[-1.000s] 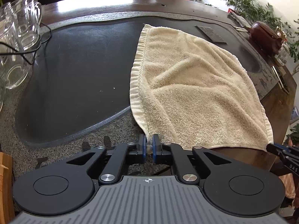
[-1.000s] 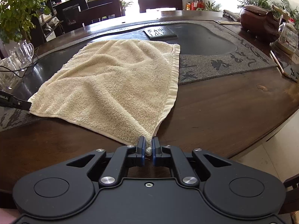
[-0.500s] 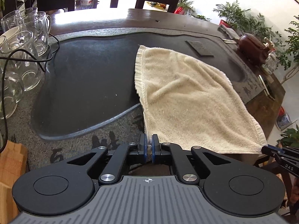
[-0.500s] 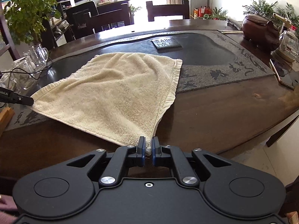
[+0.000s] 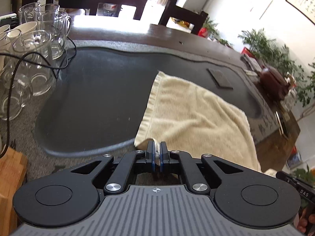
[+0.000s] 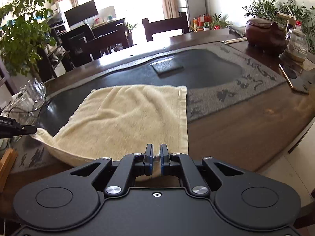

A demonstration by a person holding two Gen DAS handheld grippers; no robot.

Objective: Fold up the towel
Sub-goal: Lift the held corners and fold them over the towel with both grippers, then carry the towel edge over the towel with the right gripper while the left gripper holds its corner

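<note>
A cream terry towel (image 5: 196, 116) lies partly on the dark stone tea tray (image 5: 94, 102); its near half hangs lifted off the table. My left gripper (image 5: 157, 147) is shut on the towel's near left corner. My right gripper (image 6: 156, 150) is shut on the towel's near right corner (image 6: 155, 157). The towel also shows in the right wrist view (image 6: 128, 122), sagging between the two held corners. The left gripper's tip (image 6: 25, 127) shows at the left of the right wrist view, and the right gripper's body (image 5: 295, 184) shows at the right edge of the left wrist view.
Glass mugs (image 5: 45, 39) and a black cable (image 5: 11, 78) stand at the tray's left. A brown clay pot (image 6: 265, 33), a glass jar (image 6: 296, 45) and a phone (image 6: 293, 78) sit at the right. A dark slab (image 6: 167, 66) lies on the tray beyond the towel. A wooden block (image 5: 9, 177) is at the near left.
Both grippers have risen and moved forward with the held corners. The towel's near edge has come up off the table and its flat part looks shorter.
</note>
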